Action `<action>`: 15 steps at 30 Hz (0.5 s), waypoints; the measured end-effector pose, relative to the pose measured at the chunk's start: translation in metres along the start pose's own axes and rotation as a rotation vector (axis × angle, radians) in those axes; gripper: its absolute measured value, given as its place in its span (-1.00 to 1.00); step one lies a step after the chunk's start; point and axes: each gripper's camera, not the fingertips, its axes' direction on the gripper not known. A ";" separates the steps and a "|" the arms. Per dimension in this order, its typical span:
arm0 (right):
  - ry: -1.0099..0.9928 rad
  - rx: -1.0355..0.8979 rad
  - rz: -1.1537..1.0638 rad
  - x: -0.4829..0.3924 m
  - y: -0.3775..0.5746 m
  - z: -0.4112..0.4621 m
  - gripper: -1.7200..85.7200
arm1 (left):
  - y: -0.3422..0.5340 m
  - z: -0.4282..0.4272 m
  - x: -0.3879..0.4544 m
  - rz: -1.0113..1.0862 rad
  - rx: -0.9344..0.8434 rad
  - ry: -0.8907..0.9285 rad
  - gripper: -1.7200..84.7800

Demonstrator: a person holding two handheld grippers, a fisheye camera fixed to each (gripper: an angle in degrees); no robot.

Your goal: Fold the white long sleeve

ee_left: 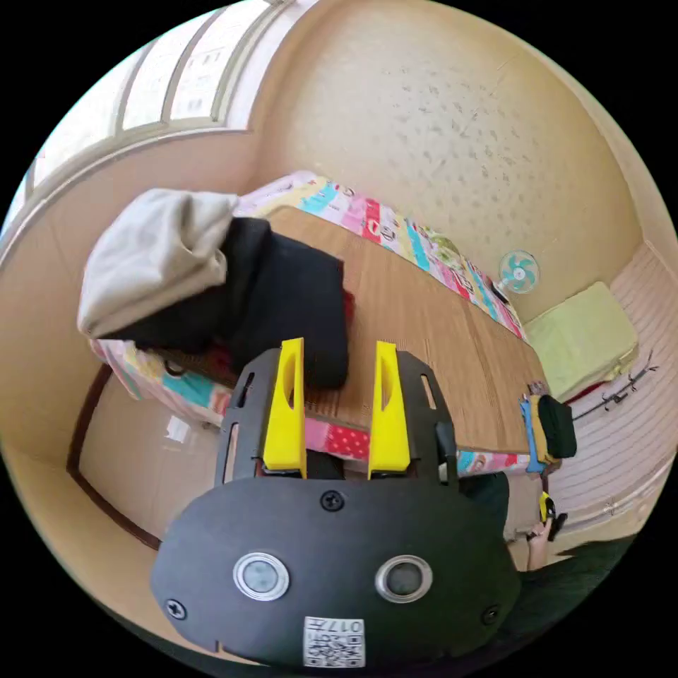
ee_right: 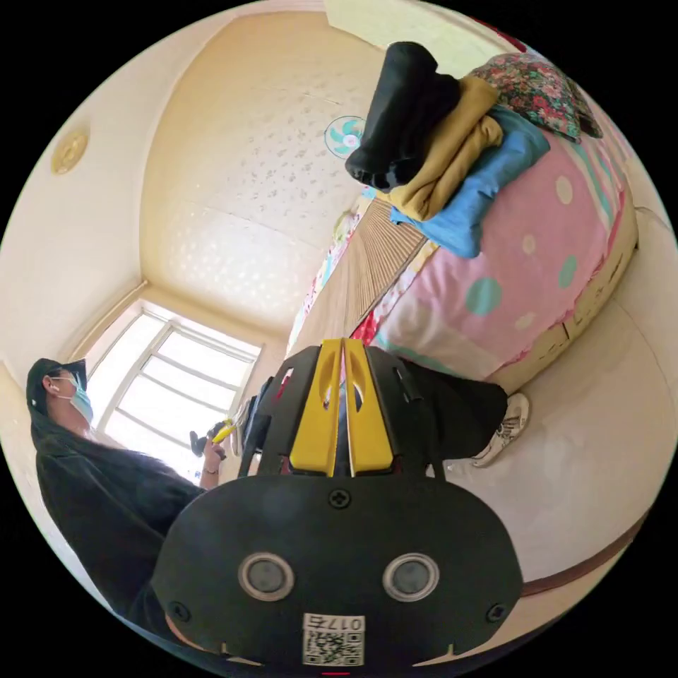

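Observation:
An off-white garment (ee_left: 152,258) lies bunched on top of a black garment (ee_left: 293,304) at one end of the long table (ee_left: 431,332). My left gripper (ee_left: 337,349) hovers just off the table's edge beside that pile, jaws open with nothing between them. My right gripper (ee_right: 343,347) is shut and holds nothing; it sits low by the other end of the table (ee_right: 374,261). It also appears small, held in a hand, as the right gripper (ee_left: 547,510) in the left gripper view. The left gripper (ee_right: 220,431) shows far off in the person's hand.
A folded stack of black, mustard and blue clothes (ee_right: 438,148) sits on the table end, next to a floral cushion (ee_right: 540,85). That stack (ee_left: 551,424) also shows in the left gripper view. A fan (ee_left: 519,272) and green mat (ee_left: 583,339) stand beyond. The person (ee_right: 92,480) stands by the window (ee_right: 176,388).

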 end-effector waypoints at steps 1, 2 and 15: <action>0.001 -0.024 -0.009 -0.008 -0.002 0.004 -0.95 | -0.020 -0.015 -0.013 -0.016 0.077 -0.096 -0.63; 0.004 -0.034 -0.013 -0.012 -0.002 0.006 -0.95 | -0.039 -0.027 -0.027 -0.037 0.155 -0.208 -0.62; -0.163 -0.011 -0.094 -0.038 0.066 0.042 -0.95 | -0.128 0.072 -0.012 -0.118 0.070 -0.094 -0.86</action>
